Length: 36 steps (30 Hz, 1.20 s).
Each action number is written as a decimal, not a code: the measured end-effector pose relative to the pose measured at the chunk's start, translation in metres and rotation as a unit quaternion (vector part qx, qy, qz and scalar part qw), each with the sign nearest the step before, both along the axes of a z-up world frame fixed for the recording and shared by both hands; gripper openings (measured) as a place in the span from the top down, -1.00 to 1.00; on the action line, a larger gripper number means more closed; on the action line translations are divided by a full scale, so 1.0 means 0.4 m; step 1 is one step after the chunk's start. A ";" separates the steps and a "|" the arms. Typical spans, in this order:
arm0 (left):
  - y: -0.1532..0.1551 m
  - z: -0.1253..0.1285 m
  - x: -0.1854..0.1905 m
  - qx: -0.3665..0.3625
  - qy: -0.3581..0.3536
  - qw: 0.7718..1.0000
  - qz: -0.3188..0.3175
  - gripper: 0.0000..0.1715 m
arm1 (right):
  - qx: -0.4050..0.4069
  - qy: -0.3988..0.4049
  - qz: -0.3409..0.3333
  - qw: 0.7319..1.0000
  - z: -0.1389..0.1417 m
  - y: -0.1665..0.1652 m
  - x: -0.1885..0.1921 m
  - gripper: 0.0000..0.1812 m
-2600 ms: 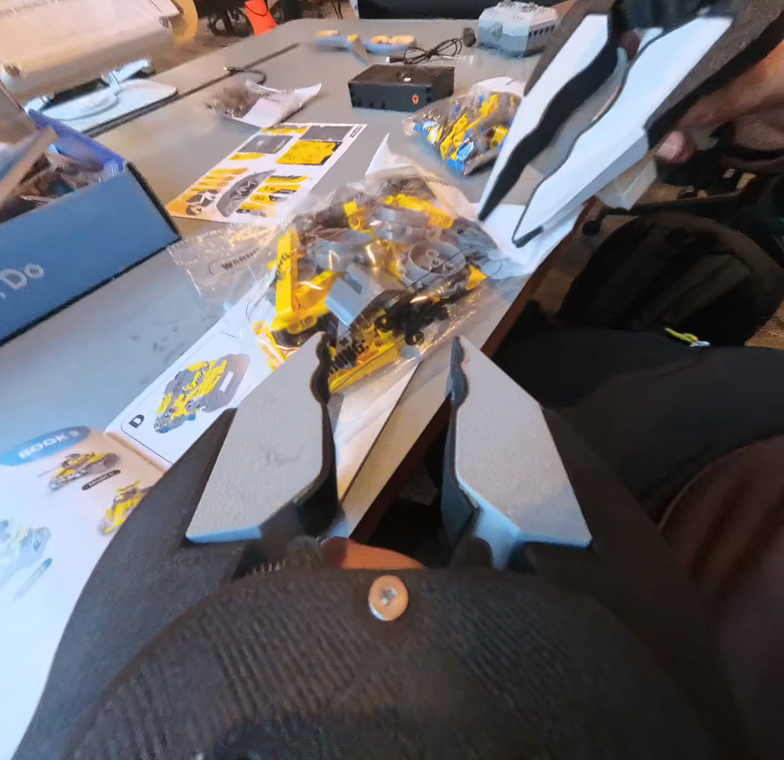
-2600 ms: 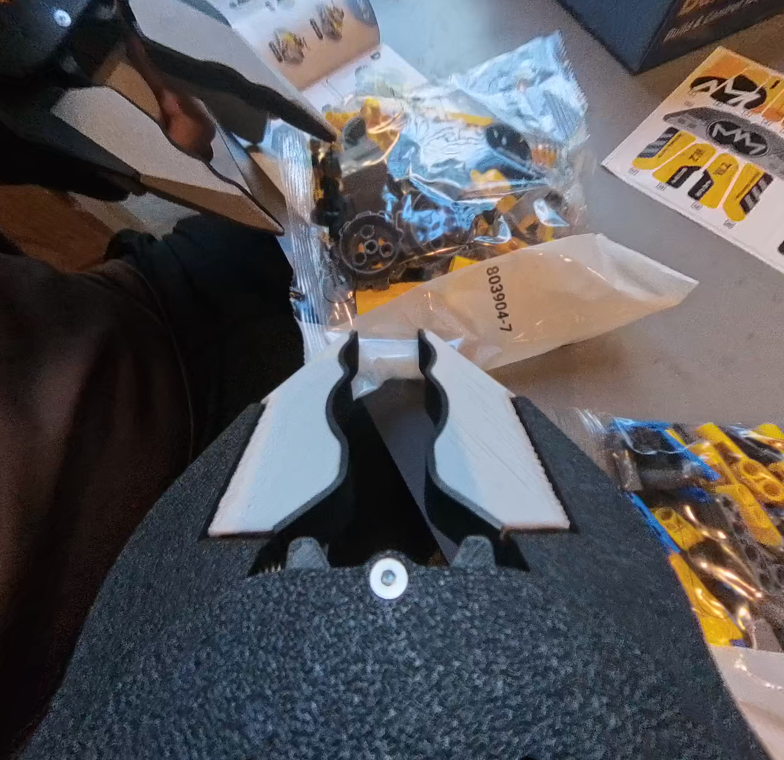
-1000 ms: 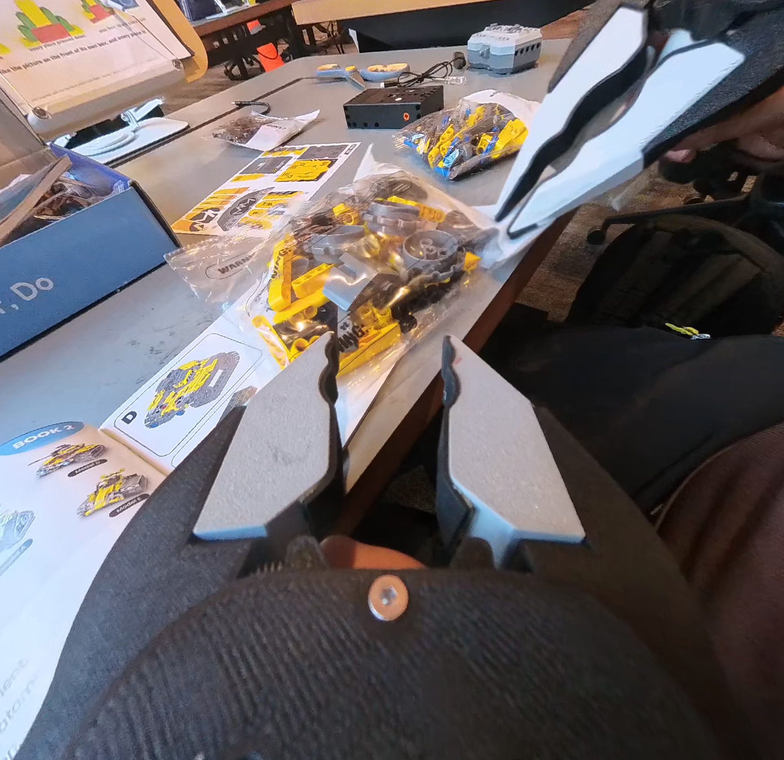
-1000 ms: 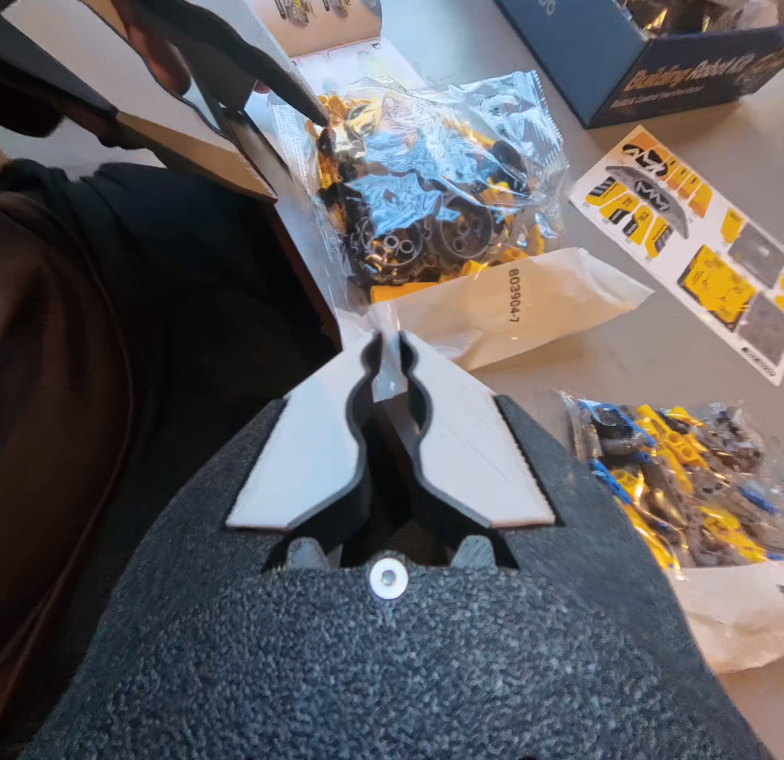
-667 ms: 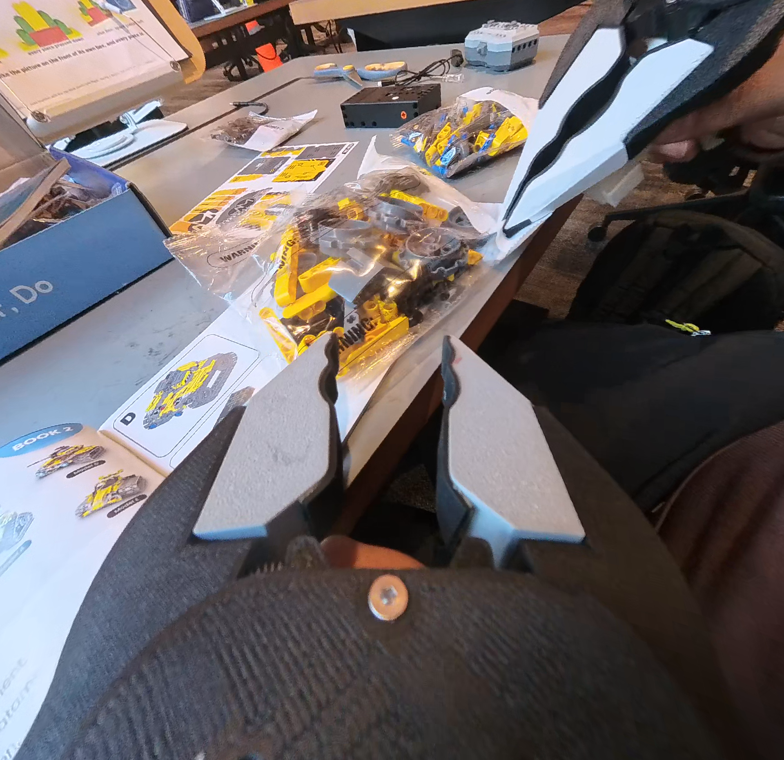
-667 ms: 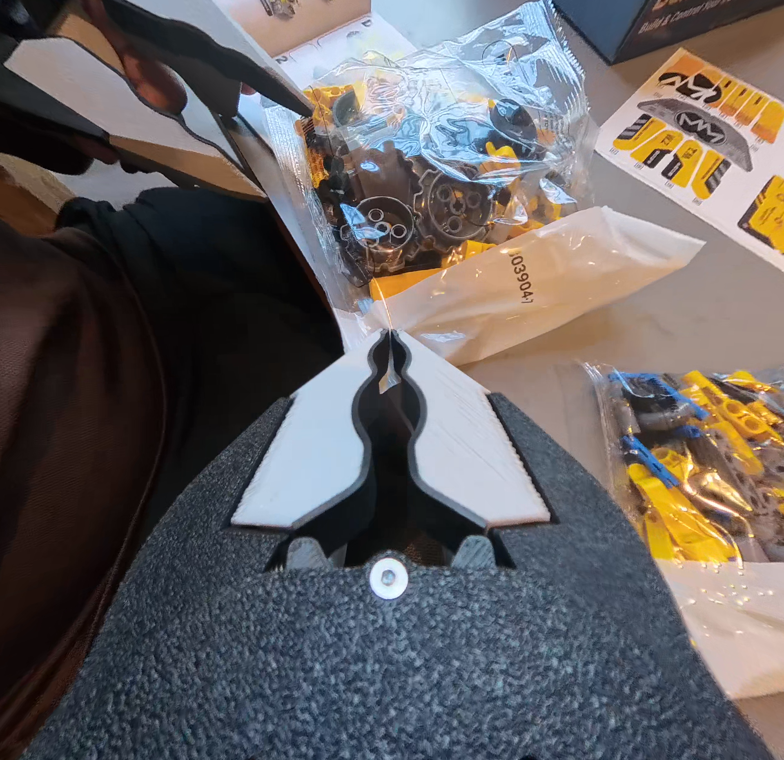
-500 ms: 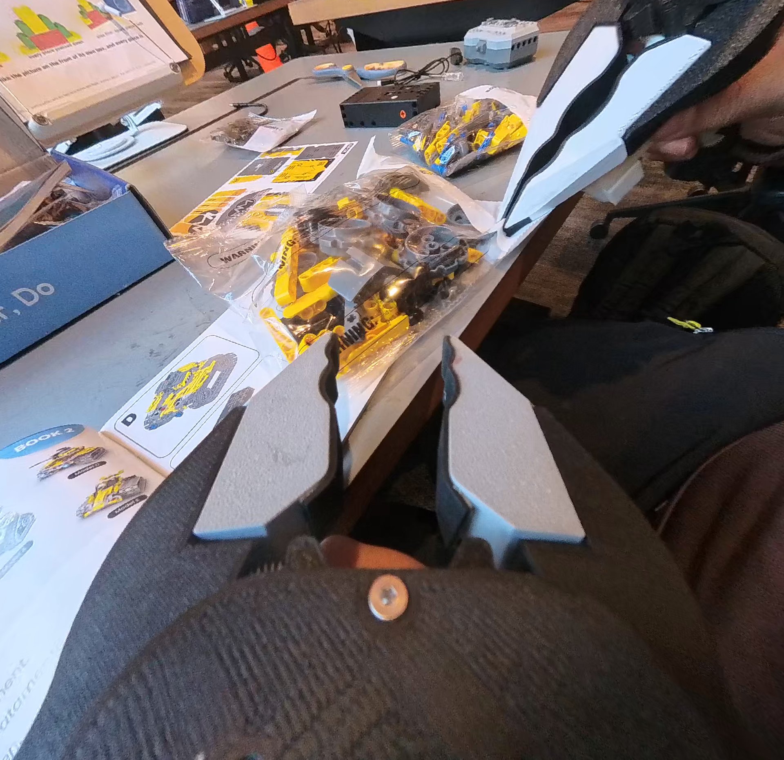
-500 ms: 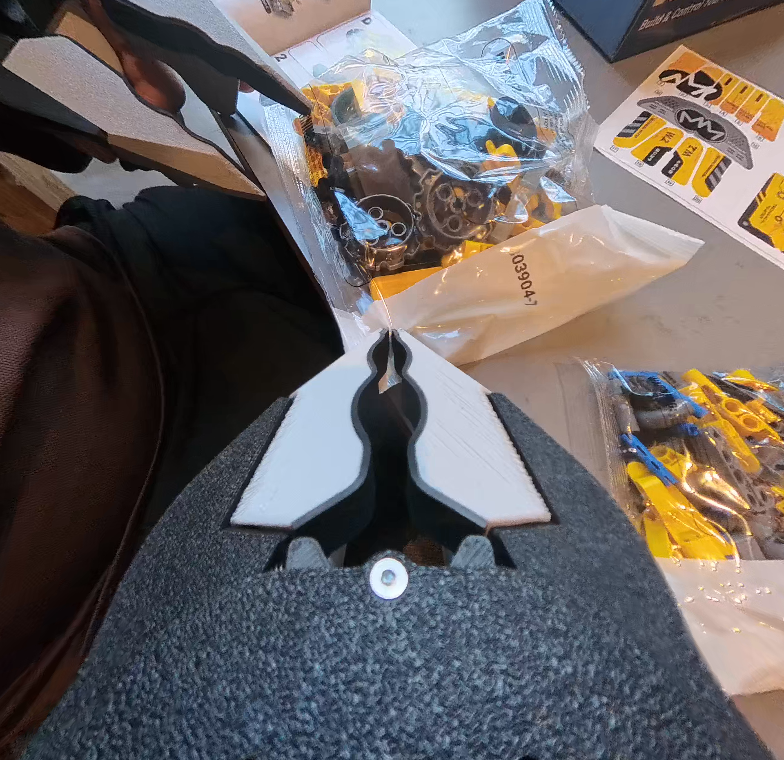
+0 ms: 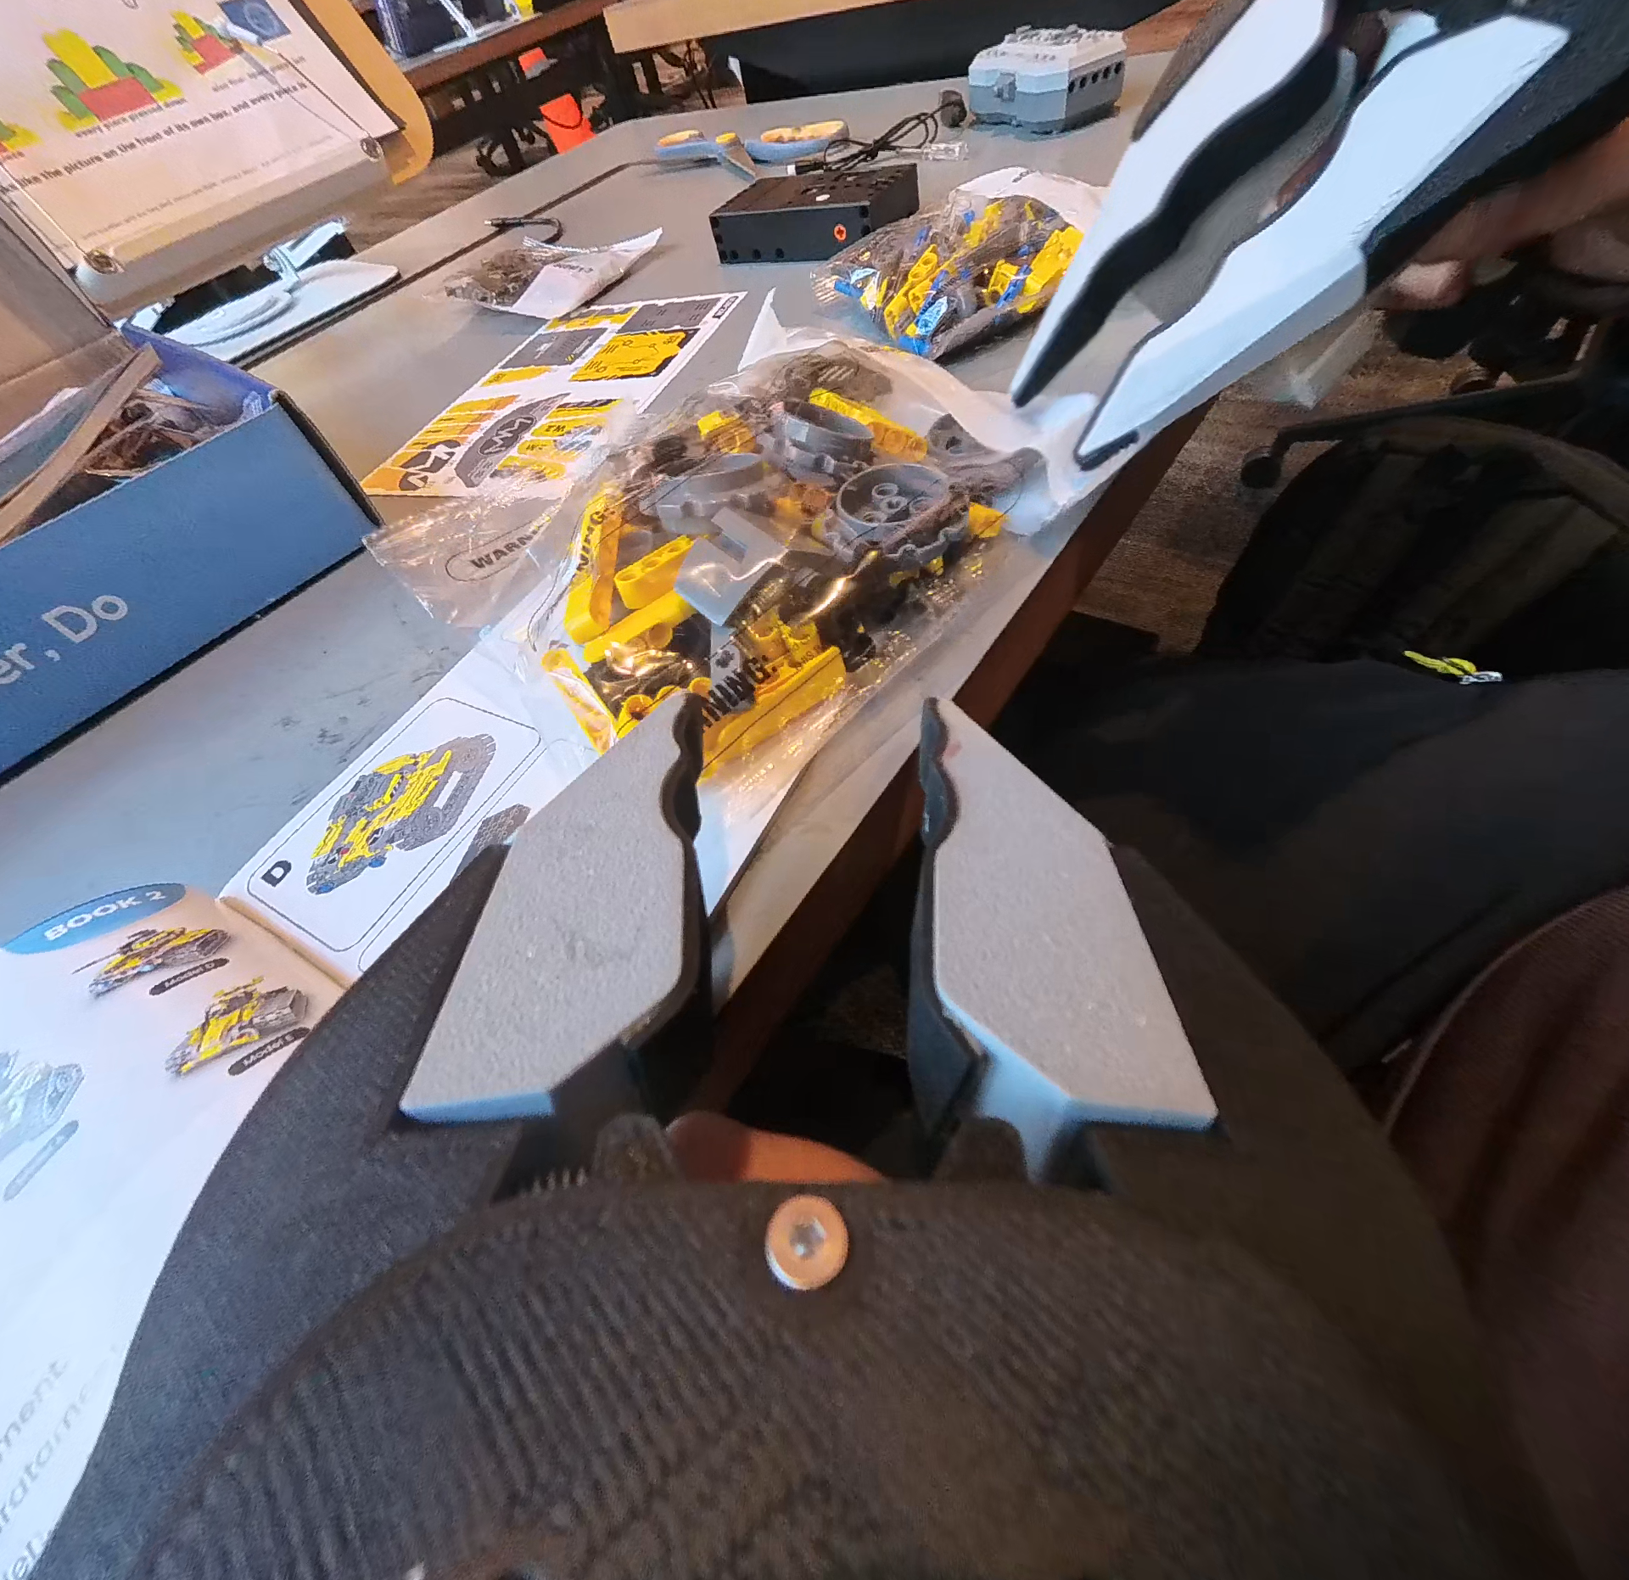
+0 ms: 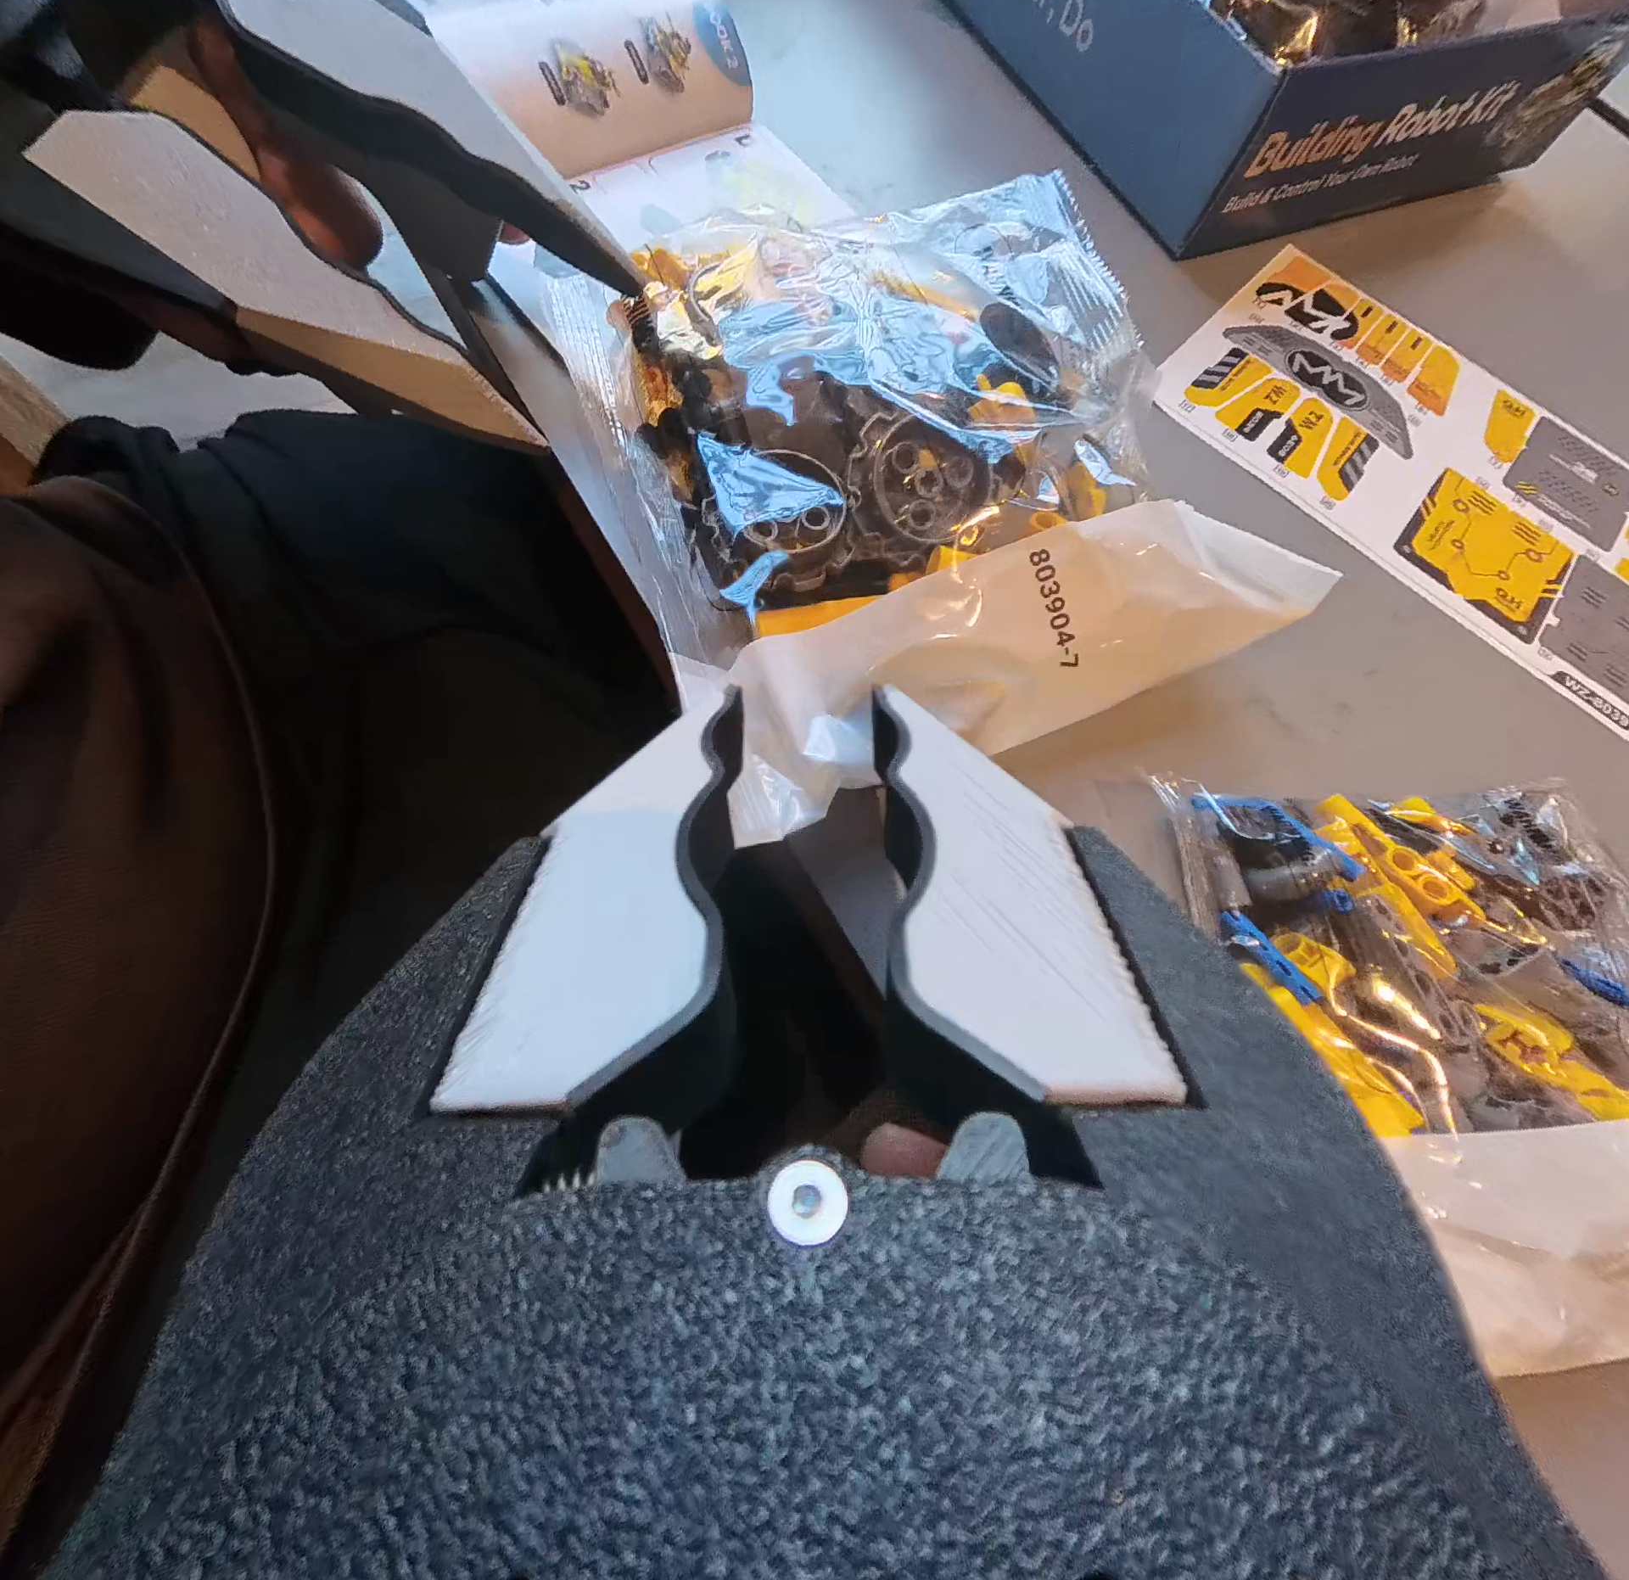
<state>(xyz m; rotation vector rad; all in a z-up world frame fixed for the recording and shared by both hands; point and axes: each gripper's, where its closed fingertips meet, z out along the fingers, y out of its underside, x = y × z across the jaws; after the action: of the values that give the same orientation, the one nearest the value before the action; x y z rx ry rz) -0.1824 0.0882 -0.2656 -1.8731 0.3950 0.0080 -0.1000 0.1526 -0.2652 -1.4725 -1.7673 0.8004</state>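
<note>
A clear plastic bag of yellow, grey and black building parts [image 9: 776, 559] lies at the table's near edge; it also shows in the right wrist view [image 10: 881, 409]. Its white end [image 10: 1014, 621] points toward my right gripper [image 10: 807, 709]. That gripper is open, and the white corner lies loose between its fingers. In the left wrist view the right gripper [image 9: 1053, 427] hovers just over that white end. My left gripper [image 9: 807, 727] is open and empty, just short of the bag's other end, over the table edge. It also shows in the right wrist view [image 10: 591, 365].
A blue box [image 9: 176, 550] stands at the left. A sticker sheet [image 9: 564, 383], a second bag of blue and yellow parts [image 10: 1410, 965], a black box [image 9: 815, 215] and a booklet [image 9: 132, 965] lie on the grey table. A person's dark-clothed lap [image 9: 1322, 788] is beside the edge.
My right gripper was shut on the bag's white corner and has now opened, letting it go. The bag has settled on the table. The left gripper has barely moved.
</note>
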 end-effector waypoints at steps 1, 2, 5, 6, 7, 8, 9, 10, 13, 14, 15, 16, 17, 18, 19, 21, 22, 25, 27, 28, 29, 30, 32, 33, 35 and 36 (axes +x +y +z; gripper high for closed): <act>0.000 0.000 0.000 0.000 0.000 1.000 0.000 0.45 | -0.001 0.003 0.000 1.000 0.003 0.000 -0.001 0.67; 0.000 0.000 0.000 0.001 0.000 1.000 0.000 0.45 | -0.002 0.004 0.003 1.000 0.004 -0.002 -0.002 0.65; 0.000 0.001 0.000 0.002 0.000 1.000 0.000 0.46 | -0.002 -0.010 0.005 1.000 -0.013 -0.004 -0.002 0.60; 0.000 0.001 -0.001 0.002 0.001 1.000 0.000 0.46 | -0.004 -0.014 0.004 1.000 -0.018 -0.004 -0.003 0.60; 0.000 0.001 -0.001 0.002 0.001 1.000 0.000 0.46 | -0.005 -0.014 0.003 1.000 -0.018 -0.003 -0.004 0.62; 0.000 0.001 -0.001 0.002 0.001 1.000 -0.001 0.46 | -0.005 -0.015 0.000 1.000 -0.017 0.000 -0.005 0.70; 0.000 0.001 -0.001 0.003 0.000 1.000 -0.001 0.46 | -0.005 -0.016 -0.003 1.000 -0.019 0.001 -0.007 0.74; 0.001 0.001 -0.001 0.002 0.000 1.000 0.000 0.46 | -0.003 -0.017 -0.003 1.000 -0.018 0.002 -0.009 0.79; 0.002 0.001 -0.002 0.002 0.000 1.000 0.002 0.46 | 0.038 -0.014 -0.007 0.999 -0.007 0.006 -0.018 0.98; 0.002 0.001 -0.002 0.001 -0.001 1.000 0.002 0.45 | 0.061 -0.014 -0.013 0.998 -0.002 0.011 -0.022 1.00; 0.002 0.000 -0.002 0.000 -0.001 1.000 0.002 0.45 | 0.084 -0.013 -0.020 0.996 0.006 0.018 -0.027 1.00; 0.002 0.000 -0.003 0.000 -0.001 1.000 0.003 0.45 | 0.103 -0.009 -0.027 0.994 0.017 0.025 -0.032 1.00; 0.003 0.000 -0.003 -0.001 -0.001 1.000 0.004 0.45 | 0.115 -0.004 -0.034 0.993 0.030 0.032 -0.038 1.00; 0.003 0.001 -0.003 -0.001 -0.001 1.000 0.005 0.45 | 0.120 0.001 -0.040 0.992 0.044 0.040 -0.044 1.00; 0.002 0.003 -0.003 0.000 0.000 1.000 0.005 0.46 | 0.124 0.008 -0.048 0.991 0.061 0.051 -0.050 1.00; 0.001 0.008 -0.001 0.004 0.001 1.000 0.005 0.46 | 0.132 0.022 -0.065 0.989 0.100 0.083 -0.063 1.00; -0.001 0.010 0.000 0.005 0.002 1.000 0.005 0.46 | 0.136 0.029 -0.073 0.988 0.122 0.102 -0.072 1.00; -0.005 0.012 -0.001 0.007 0.006 1.000 0.005 0.46 | 0.163 0.042 -0.092 0.981 0.185 0.165 -0.104 1.00; -0.007 0.014 -0.004 0.011 0.007 1.000 0.006 0.46 | 0.183 0.048 -0.101 0.977 0.224 0.207 -0.130 1.00; -0.007 0.013 -0.007 0.010 0.008 1.000 0.008 0.46 | 0.196 0.053 -0.108 0.973 0.247 0.230 -0.143 1.00; -0.008 0.012 -0.010 0.009 0.009 1.000 0.009 0.46 | 0.208 0.057 -0.115 0.970 0.271 0.252 -0.155 1.00; -0.008 0.013 -0.012 0.010 0.007 1.000 0.010 0.46 | 0.217 0.061 -0.122 0.967 0.294 0.274 -0.165 1.00; -0.010 0.013 -0.014 0.010 0.005 1.000 0.010 0.46 | 0.234 0.068 -0.139 0.960 0.337 0.320 -0.183 1.00; -0.011 0.012 -0.014 0.009 0.005 1.000 0.009 0.46 | 0.240 0.071 -0.146 0.957 0.355 0.343 -0.191 1.00; -0.013 0.009 -0.012 0.008 0.006 1.000 0.006 0.46 | 0.246 0.074 -0.157 0.954 0.380 0.387 -0.206 1.00; -0.014 0.007 -0.009 0.006 0.006 1.000 0.004 0.46 | 0.251 0.071 -0.163 0.952 0.389 0.411 -0.213 1.00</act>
<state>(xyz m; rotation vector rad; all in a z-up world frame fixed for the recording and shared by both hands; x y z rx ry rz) -0.1861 0.0828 -0.2627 -1.8641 0.3937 0.0266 -0.1850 0.3170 -0.1094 -1.2720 -1.4275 0.2505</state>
